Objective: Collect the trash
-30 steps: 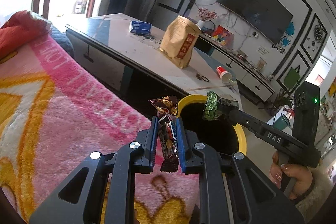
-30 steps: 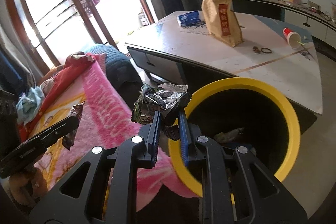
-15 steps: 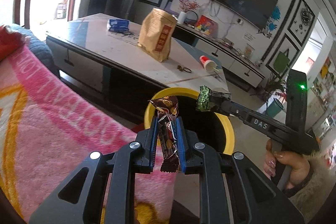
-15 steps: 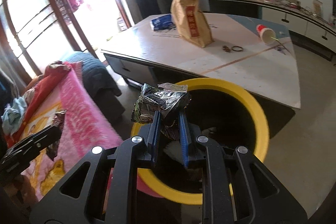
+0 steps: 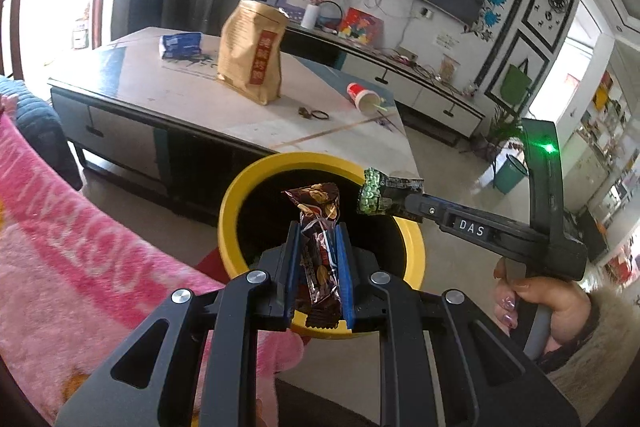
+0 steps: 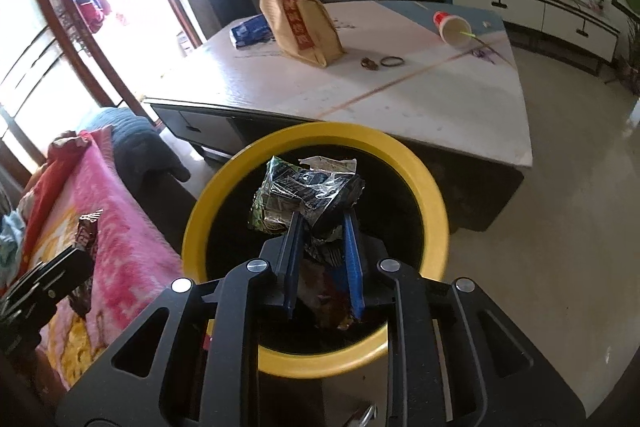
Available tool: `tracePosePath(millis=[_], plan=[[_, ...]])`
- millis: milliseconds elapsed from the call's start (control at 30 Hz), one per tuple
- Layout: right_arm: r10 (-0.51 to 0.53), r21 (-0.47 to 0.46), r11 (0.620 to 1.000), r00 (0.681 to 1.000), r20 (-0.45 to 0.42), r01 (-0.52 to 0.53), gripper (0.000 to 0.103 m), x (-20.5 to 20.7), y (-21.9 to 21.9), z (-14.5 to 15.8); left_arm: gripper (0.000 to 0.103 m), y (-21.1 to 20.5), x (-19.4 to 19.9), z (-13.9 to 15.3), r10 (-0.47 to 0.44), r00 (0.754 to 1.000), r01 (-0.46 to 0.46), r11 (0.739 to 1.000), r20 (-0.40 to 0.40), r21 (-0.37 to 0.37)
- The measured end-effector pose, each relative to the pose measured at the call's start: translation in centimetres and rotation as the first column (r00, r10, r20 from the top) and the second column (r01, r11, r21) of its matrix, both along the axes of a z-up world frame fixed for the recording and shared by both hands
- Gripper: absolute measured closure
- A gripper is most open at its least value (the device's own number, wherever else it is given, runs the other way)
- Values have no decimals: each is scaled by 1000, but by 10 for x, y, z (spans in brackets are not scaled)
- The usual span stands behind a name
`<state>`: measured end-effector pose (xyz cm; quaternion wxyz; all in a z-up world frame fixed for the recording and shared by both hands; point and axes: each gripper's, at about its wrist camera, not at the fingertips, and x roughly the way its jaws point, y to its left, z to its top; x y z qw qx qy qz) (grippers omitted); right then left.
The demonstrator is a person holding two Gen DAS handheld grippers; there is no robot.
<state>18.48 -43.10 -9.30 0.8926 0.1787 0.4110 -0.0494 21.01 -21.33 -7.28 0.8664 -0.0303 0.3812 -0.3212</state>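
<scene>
My left gripper (image 5: 318, 231) is shut on a brown snack wrapper (image 5: 318, 227) and holds it over the near rim of the yellow trash bin (image 5: 240, 195). My right gripper (image 6: 322, 223) is shut on a crumpled dark green wrapper (image 6: 308, 191) above the bin's mouth (image 6: 432, 195). In the left wrist view the right gripper (image 5: 404, 203) comes in from the right with the green wrapper (image 5: 372, 193) over the bin. The left gripper with its wrapper (image 6: 86, 239) shows at the left of the right wrist view. Some trash lies inside the bin.
A low table (image 5: 192, 99) stands behind the bin with a brown paper bag (image 5: 252, 55), a blue packet (image 5: 180, 45), a tipped red paper cup (image 5: 362, 97) and small rings (image 5: 314, 113). A pink blanket (image 5: 80, 247) lies to the left. A TV cabinet (image 5: 420, 87) runs along the wall.
Both grippers have moved from over the pink blanket toward the bin, and now hold their wrappers over its opening. Both stay shut on their wrappers.
</scene>
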Motion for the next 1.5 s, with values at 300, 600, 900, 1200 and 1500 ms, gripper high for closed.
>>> tracePosePath(millis=[300, 600, 900, 1200, 1500], plan=[[2, 27, 1000, 999, -46, 0, 84, -4, -10, -16, 86, -29, 10, -20, -43, 999, 44, 998, -25, 35], [-31, 46, 998, 999, -35, 32, 63, -12, -20, -15, 70, -44, 27, -36, -40, 997, 44, 998, -58, 52], [-70, 46, 997, 997, 13, 69, 33, -30, -22, 2, 19, -42, 29, -34, -20, 998, 23, 998, -56, 56], [-81, 14, 997, 992, 98, 81, 12, -52, -2, 30, 7, -6, 17, -13, 90, 996, -90, 993, 0, 73], [-6, -77, 997, 971, 238, 25, 11, -76, 47, 55, 7, 48, -12, 16, 217, 971, -224, 972, 96, 70]])
